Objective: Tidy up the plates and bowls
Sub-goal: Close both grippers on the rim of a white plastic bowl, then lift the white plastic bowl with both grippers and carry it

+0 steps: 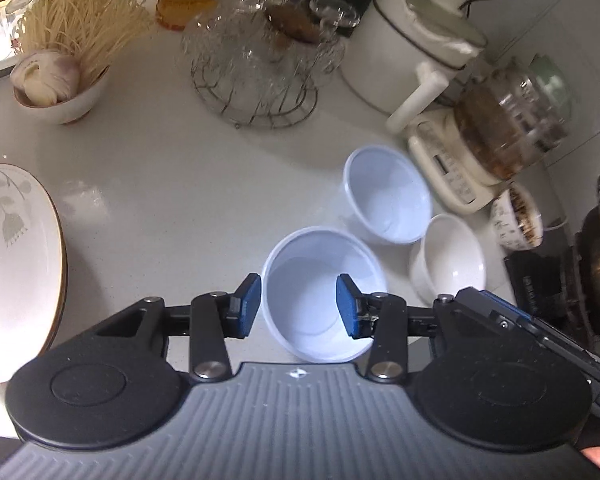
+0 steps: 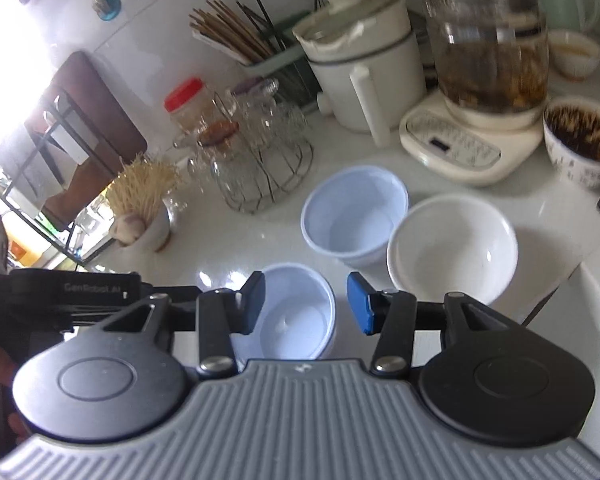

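Through my left wrist camera, my left hand-held gripper (image 1: 298,306) is spread wide, its blue pads (image 1: 247,306) apart and gripping nothing. One pad sits just outside the near rim of the nearest pale blue bowl (image 1: 316,280), the other looks to be over its inside; I cannot tell whether either touches it. That bowl stands upright on the white worktop (image 1: 172,184). Beyond it to the right is a second pale blue bowl (image 1: 388,194), and just beside that a white bowl (image 1: 452,264); from here I cannot tell if those two touch. At the left edge lie stacked plates (image 1: 16,256) with a leaf pattern on the top one. Farther back I see a small bowl of noodles (image 1: 60,80), a wire rack of glasses (image 1: 256,60), a white pot with a handle (image 1: 412,48) and a glass kettle on its base (image 1: 500,128).

Through my right wrist camera, my right hand-held gripper (image 2: 306,304) is also wide open and empty. The nearest pale blue bowl (image 2: 296,316) sits between and below its fingers, closer to the left finger (image 2: 254,304); contact is unclear. The second pale blue bowl (image 2: 354,212) and the white bowl (image 2: 452,248) stand side by side farther on, rims touching or nearly so. Behind them are the kettle base (image 2: 460,144), the white pot (image 2: 364,64), the rack of glasses (image 2: 256,152) and a patterned cup with dark contents (image 2: 584,144). Part of my left hand-held gripper (image 2: 76,292) shows at the left edge.
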{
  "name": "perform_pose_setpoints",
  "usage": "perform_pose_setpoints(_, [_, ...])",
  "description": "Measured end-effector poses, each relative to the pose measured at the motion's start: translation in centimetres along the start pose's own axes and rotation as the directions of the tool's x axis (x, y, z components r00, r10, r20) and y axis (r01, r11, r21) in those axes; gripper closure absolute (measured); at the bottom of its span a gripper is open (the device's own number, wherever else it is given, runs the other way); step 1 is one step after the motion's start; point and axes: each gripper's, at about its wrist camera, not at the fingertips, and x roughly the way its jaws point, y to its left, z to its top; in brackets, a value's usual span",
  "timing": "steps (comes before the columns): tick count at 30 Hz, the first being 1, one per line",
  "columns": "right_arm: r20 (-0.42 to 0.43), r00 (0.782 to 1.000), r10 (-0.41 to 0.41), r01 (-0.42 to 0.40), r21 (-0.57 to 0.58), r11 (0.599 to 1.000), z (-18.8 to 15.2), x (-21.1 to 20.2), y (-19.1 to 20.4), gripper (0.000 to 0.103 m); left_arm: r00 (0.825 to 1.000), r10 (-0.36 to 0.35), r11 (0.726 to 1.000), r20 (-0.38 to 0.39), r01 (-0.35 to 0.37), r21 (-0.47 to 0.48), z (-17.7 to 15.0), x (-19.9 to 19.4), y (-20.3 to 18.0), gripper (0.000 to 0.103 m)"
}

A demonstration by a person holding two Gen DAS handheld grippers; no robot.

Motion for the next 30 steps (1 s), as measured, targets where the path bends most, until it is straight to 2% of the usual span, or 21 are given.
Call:
perform_pose_setpoints(5, [-0.043,0.999,0.001,0.001,0.043,0.999,-1.1,2.0,-1.4,0.054,1.0,0.021,1.0,-0.02,-0.021,0.002,-0.4,2.4,-0.4,0.056])
perform_pose_setpoints(9, [-0.061,0.998,-0.01,0.013,0.049,0.999,-1.7,3.4,-1.9,0.055,0.999,0.039,0.999,-0.024,-0.039,0.001,-1.1,3.6,-0.1,0.056])
perform_pose_setpoints(13, [-0.082,0.997,0.012,-0.01,0.035,0.999,-1.9,4.7,-2.3,0.056,0.999,0.043,0.999,-0.016,-0.044,-0.019,-1.6,4.8,0.5,0.056])
perform_pose_setpoints(17, [-0.107,0.994,0.032,-0.03,0.024,0.999,-2.1,6.1,-2.5,0.063,1.0,0.025,0.999,-0.01,-0.025,-0.026,-2.0,5.9,1.1,0.058])
perform_pose_setpoints(18, [-0.111,0.993,0.035,-0.033,0.02,0.999,-2.1,6.3,-2.5,0.069,1.0,0.019,0.999,-0.007,-0.019,-0.028,-2.1,6.1,1.3,0.061])
perform_pose_setpoints(20, [-0.112,0.993,0.038,-0.037,0.013,0.999,-2.1,6.8,-2.5,0.071,1.0,0.009,1.0,-0.005,-0.01,-0.028,-2.4,6.4,1.5,0.066])
perform_pose_setpoints(22, [-0.118,0.992,0.037,-0.036,0.011,0.999,-2.2,7.3,-2.5,0.078,1.0,0.012,1.0,-0.004,-0.012,-0.028,-2.5,6.6,1.7,0.071])
perform_pose_setpoints(24, [-0.122,0.992,0.028,-0.027,0.009,1.0,-2.2,7.6,-2.5,0.086,1.0,0.001,0.999,-0.002,-0.001,-0.048,-2.6,6.9,2.0,0.089])
perform_pose_setpoints(25, [-0.121,0.992,0.023,-0.023,0.005,1.0,-2.3,7.6,-2.4,0.087,1.0,-0.005,0.998,0.0,0.005,-0.064,-2.7,6.9,2.2,0.093])
perform_pose_setpoints(30, [-0.144,0.989,0.029,-0.031,-0.011,0.999,-2.1,8.0,-1.8,0.09,1.0,-0.011,0.994,0.01,0.012,-0.105,-2.9,6.3,3.2,0.096])
